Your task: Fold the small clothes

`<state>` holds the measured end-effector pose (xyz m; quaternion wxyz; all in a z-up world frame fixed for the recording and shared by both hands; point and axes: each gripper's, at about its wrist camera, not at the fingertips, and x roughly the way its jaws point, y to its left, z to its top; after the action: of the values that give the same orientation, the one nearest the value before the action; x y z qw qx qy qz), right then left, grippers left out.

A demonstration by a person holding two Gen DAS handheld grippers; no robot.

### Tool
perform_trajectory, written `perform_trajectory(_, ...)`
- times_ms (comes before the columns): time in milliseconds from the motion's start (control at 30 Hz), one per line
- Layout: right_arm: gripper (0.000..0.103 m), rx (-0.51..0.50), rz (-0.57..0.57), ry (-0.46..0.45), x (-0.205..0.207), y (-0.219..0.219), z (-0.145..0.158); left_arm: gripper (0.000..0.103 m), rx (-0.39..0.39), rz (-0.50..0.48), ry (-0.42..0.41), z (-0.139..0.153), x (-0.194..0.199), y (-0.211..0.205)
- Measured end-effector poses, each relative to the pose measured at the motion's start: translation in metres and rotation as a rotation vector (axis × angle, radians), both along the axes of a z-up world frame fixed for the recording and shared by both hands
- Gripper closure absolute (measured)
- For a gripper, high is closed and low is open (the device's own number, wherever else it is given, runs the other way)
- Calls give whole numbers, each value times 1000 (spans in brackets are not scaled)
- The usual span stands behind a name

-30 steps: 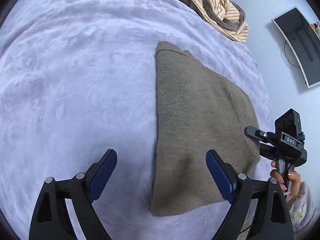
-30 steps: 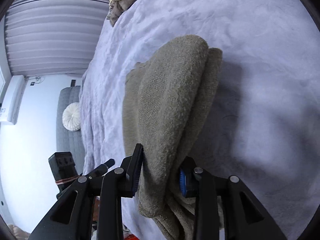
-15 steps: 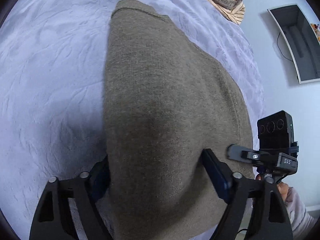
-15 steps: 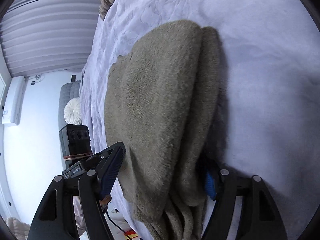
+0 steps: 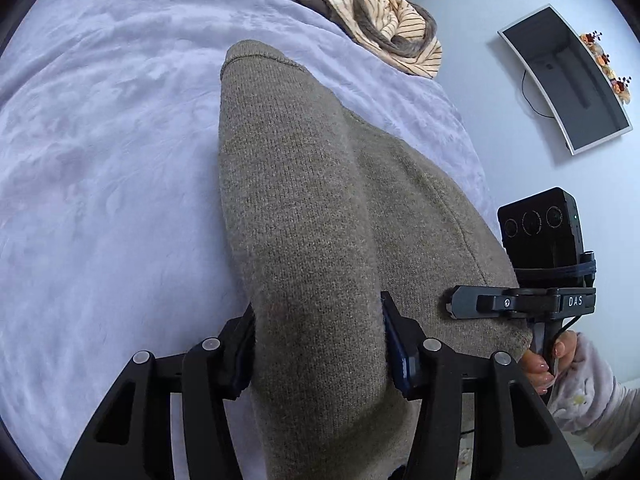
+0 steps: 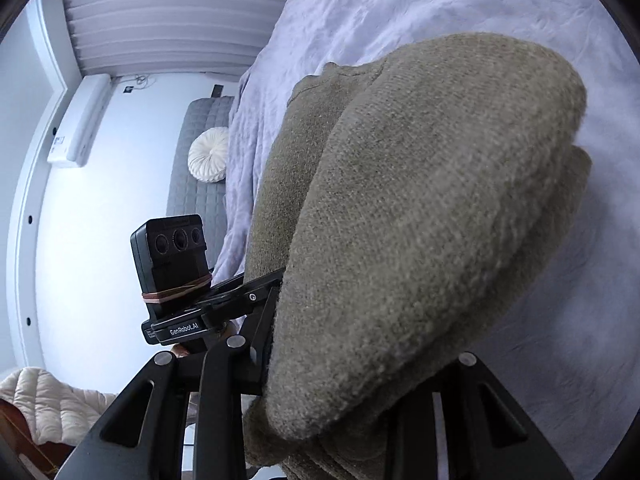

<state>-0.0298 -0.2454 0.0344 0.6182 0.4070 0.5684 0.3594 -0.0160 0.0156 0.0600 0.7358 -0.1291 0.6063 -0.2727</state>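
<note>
On the blanket [image 5: 100, 168], both tongs pinch the sweater [image 5: 304, 216].

bed: lavender plush blanket [image 5: 120, 160] | wall: white, curved monitor [image 5: 568, 76] | grey quilted sofa [image 6: 196, 184], round white cushion [image 6: 209, 159] | pleated blinds [image 6: 172, 12]

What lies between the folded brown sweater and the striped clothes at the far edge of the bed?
Only bare lavender blanket separates the brown sweater from the striped clothes, as the left wrist view shows.
</note>
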Motion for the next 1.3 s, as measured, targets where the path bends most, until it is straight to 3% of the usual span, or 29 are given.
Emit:
perform_trajectory(100, 69, 7, 91, 1, -21, 34, -6, 48, 32, 81, 39, -7, -38, 33)
perform_trajectory(200, 68, -41, 165, 54, -37, 64, -29, 48, 100, 145, 88, -35, -68, 56)
perform_trajectory(300, 64, -268, 185, 185, -46, 73, -69, 48, 264, 207, 157, -69, -90, 76)
perform_trajectory(333, 62, -343, 183, 219, -50, 71, -77, 44, 263, 224, 161, -72, -95, 84)
perform_trajectory(400, 55, -381, 134, 222, -57, 61, -74, 44, 235, 261, 149, -67, -100, 95)
perform_trajectory(533, 54, -485, 12, 193, -62, 39, -50, 44, 293, 256, 76, -55, -98, 100)
perform_trajectory(633, 54, -470, -79, 163, -62, 30, -36, 44, 252, 254, 53, -47, -91, 104)
perform_trajectory(700, 54, -429, -114, 191, -56, 30, -38, 44, 254, 229, 23, -43, -88, 105)
perform_trajectory(733, 55, -427, -125, 208, -52, 32, -45, 44, 258, 217, 11, -42, -85, 101)
perform_trajectory(767, 80, -440, -128, 218, -48, 37, -48, 44, 252, 206, 3, -41, -83, 97)
perform_trajectory(800, 88, -454, -121, 211, -50, 37, -48, 44, 244, 198, -1, -39, -82, 92)
perform_trajectory(933, 89, -601, -10, -45, -51, 65, -3, 44, 266, 140, -15, -47, -85, 69)
perform_trajectory(1000, 89, -688, 19, -49, -54, 63, -10, 44, 298, 117, 27, -66, -89, 64)
perform_trajectory(1033, 89, -738, 28, -27, -54, 59, -22, 43, 275, 115, 53, -75, -92, 64)
perform_trajectory(1133, 86, -717, -21, 91, -57, 38, -53, 40, 284, 125, 50, -76, -95, 62)
perform_trajectory(1233, 64, -712, -108, 110, -61, 20, -45, 40, 324, 101, 22, -69, -97, 60)
perform_trajectory(1300, 63, -732, -119, 106, -67, 16, -34, 40, 331, 93, 23, -64, -98, 63)
